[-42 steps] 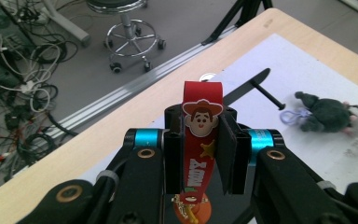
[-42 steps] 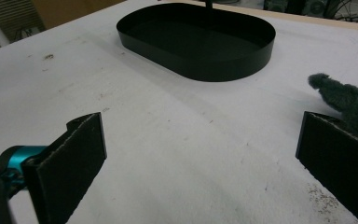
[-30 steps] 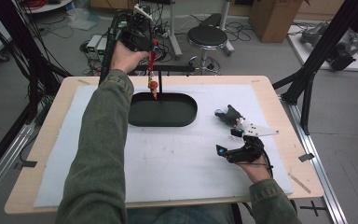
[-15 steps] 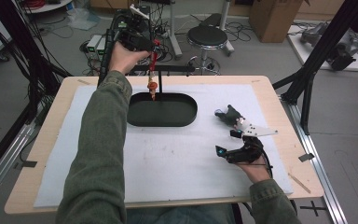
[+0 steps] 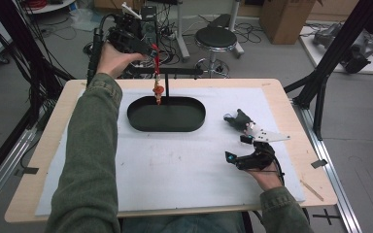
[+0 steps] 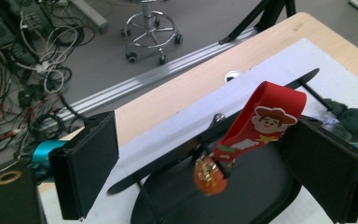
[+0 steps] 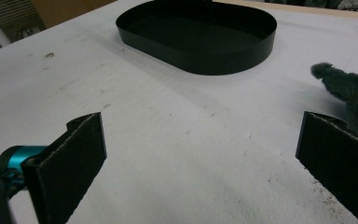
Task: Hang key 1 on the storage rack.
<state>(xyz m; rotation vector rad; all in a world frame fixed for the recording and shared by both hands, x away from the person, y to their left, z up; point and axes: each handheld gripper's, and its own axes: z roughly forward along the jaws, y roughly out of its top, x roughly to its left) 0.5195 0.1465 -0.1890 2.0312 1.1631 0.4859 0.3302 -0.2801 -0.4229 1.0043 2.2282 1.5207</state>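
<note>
Overhead, open-fingered left gripper (image 5: 151,48) and right gripper (image 5: 233,138) above white mat (image 5: 175,170), cable-strewn grey floor (image 5: 267,53) beyond.

even, soft overhead light on my tabletop (image 5: 281,104); faint shadows, no glare; my near tongs' pads look slightly blurred.

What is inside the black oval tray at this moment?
The black oval tray looks empty. The red keychain hangs on the stand's bar above its far edge. The near wall hides a strip of the floor.
</note>
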